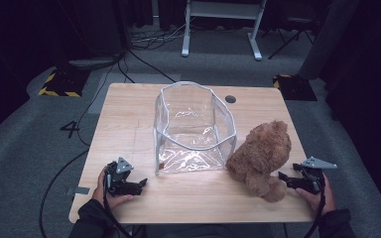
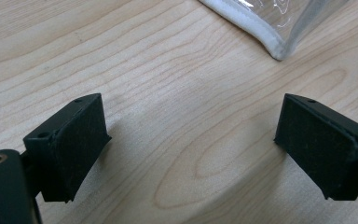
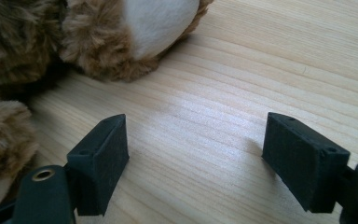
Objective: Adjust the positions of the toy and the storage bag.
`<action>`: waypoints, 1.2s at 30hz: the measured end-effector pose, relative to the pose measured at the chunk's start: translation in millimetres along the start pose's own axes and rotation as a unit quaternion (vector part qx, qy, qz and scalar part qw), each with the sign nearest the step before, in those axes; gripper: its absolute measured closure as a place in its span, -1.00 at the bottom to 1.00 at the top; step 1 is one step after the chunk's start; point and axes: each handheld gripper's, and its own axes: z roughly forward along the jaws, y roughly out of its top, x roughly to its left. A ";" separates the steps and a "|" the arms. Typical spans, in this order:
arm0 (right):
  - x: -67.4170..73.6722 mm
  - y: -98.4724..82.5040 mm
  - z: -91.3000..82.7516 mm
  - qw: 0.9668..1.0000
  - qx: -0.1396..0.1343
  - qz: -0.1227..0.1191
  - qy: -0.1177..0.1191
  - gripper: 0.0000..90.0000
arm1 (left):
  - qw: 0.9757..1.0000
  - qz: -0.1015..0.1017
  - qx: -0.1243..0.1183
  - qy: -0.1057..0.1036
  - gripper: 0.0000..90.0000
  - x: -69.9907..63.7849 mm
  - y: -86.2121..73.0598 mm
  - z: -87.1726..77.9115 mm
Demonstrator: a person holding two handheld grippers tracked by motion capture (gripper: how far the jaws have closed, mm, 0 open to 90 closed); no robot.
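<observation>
Clear soft-plastic, white-edged bin [image 1: 194, 130] on pale wood-grain tabletop [image 1: 129, 129]; fuzzy brown teddy bear [image 1: 261, 157] just beside it. My left gripper [image 1: 140, 185] and right gripper [image 1: 284, 177]: fingers spread wide, empty.

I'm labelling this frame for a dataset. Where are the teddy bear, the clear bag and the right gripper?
teddy bear [image 1: 260, 153]: high view, on its furry back.
clear bag [image 1: 194, 147]: high view, on the white-trimmed front rim.
right gripper [image 1: 284, 179]: high view, midway between its open jaws' tips.
</observation>
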 end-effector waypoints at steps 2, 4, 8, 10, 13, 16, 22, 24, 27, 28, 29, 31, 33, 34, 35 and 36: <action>0.1 -0.7 -2.0 1.000 0.001 -0.003 0.008 -0.48 | 1.000 -0.001 0.000 -0.001 -0.79 -0.2 -0.1 0.0; -0.4 -0.5 -5.4 1.000 -0.001 -0.003 0.015 -0.47 | 1.000 -0.001 0.000 -0.001 -0.79 -0.2 -0.1 0.0; 1.8 3.5 -16.0 1.000 -0.008 -0.006 0.024 -0.47 | 1.000 0.000 0.000 -0.001 -0.79 -0.3 -0.2 -0.1; 5.8 8.1 -24.3 0.999 -0.017 -0.016 0.025 -0.46 | 1.000 0.002 0.000 -0.002 -0.77 -0.4 -0.3 -0.6; 10.4 13.0 -35.0 0.999 -0.031 -0.018 0.030 -0.45 | 1.000 0.000 -0.002 -0.001 -0.76 -1.1 -0.9 -0.9; 15.6 16.9 -44.3 0.998 -0.045 -0.021 0.039 -0.45 | 1.000 0.003 -0.002 -0.002 -0.74 -1.4 -2.3 -2.3; 30.4 24.1 -53.9 0.996 -0.053 -0.042 0.054 -0.45 | 1.000 0.002 -0.002 -0.003 -0.74 -1.2 -2.2 -2.3; 35.2 26.1 -56.7 0.996 -0.054 -0.048 0.055 -0.44 | 1.000 0.002 -0.002 -0.003 -0.74 -1.2 -2.2 -2.3; 41.0 28.2 -59.5 0.995 -0.056 -0.050 0.060 -0.44 | 1.000 0.003 -0.002 -0.003 -0.74 -1.2 -2.3 -2.4; 42.4 28.5 -60.2 0.995 -0.056 -0.053 0.060 -0.44 | 1.000 0.003 -0.002 -0.002 -0.74 -1.3 -2.3 -2.4; 44.0 28.8 -60.9 0.995 -0.056 -0.055 0.062 -0.44 | 1.000 0.002 -0.002 -0.002 -0.74 -1.4 -2.4 -2.5; 47.9 29.5 -62.6 0.994 -0.057 -0.062 0.066 -0.44 | 1.000 0.002 -0.002 -0.002 -0.74 -1.4 -2.4 -2.4; 52.1 29.8 -63.7 0.994 -0.056 -0.069 0.071 -0.44 | 1.000 0.003 -0.003 -0.002 -0.73 -1.4 -2.4 -2.4; 54.0 29.7 -63.9 0.993 -0.056 -0.071 0.075 -0.45 | 1.000 0.002 -0.002 -0.002 -0.73 -1.4 -2.4 -2.5; 55.7 29.3 -63.9 0.992 -0.056 -0.076 0.084 -0.45 | 1.000 0.002 -0.002 -0.002 -0.73 -1.4 -2.4 -2.5; 57.6 28.8 -63.8 0.991 -0.056 -0.081 0.094 -0.45 | 1.000 0.002 -0.002 -0.002 -0.74 -1.5 -2.4 -2.4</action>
